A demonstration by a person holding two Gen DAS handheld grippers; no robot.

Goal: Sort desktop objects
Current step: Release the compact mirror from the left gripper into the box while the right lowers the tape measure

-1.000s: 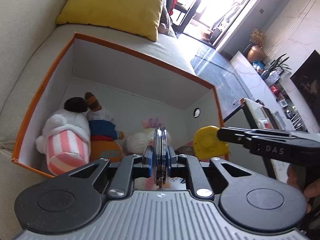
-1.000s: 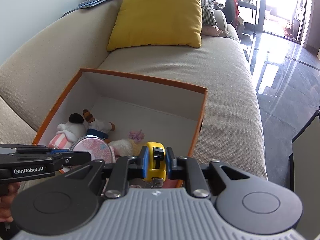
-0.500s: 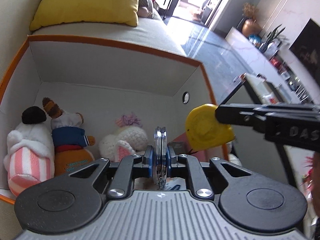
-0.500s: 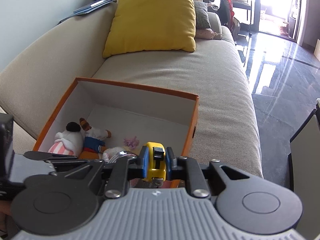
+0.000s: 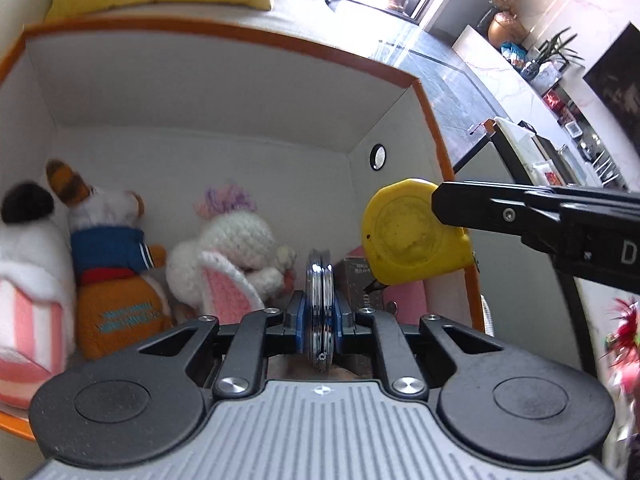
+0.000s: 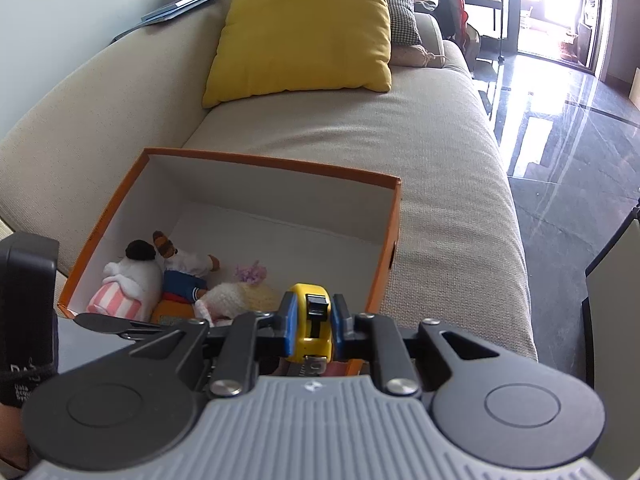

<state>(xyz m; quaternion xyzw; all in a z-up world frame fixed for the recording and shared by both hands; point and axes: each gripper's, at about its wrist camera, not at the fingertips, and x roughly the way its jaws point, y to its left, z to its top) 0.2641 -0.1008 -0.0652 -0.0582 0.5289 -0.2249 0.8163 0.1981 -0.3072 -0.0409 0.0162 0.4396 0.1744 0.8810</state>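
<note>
My left gripper (image 5: 319,312) has its blue-padded fingers clamped on a thin, chrome-rimmed round mirror (image 5: 319,280), edge-on above the box. My right gripper (image 6: 314,322) pinches a hard yellow tape measure (image 6: 313,320) over the box's near corner. Beyond sit three soft plush toys (image 5: 116,276) on the floor of the orange-edged, white-lined cardboard box (image 6: 276,160), which rests on the woven beige sofa (image 6: 400,128) before a yellow cushion (image 6: 304,28).
</note>
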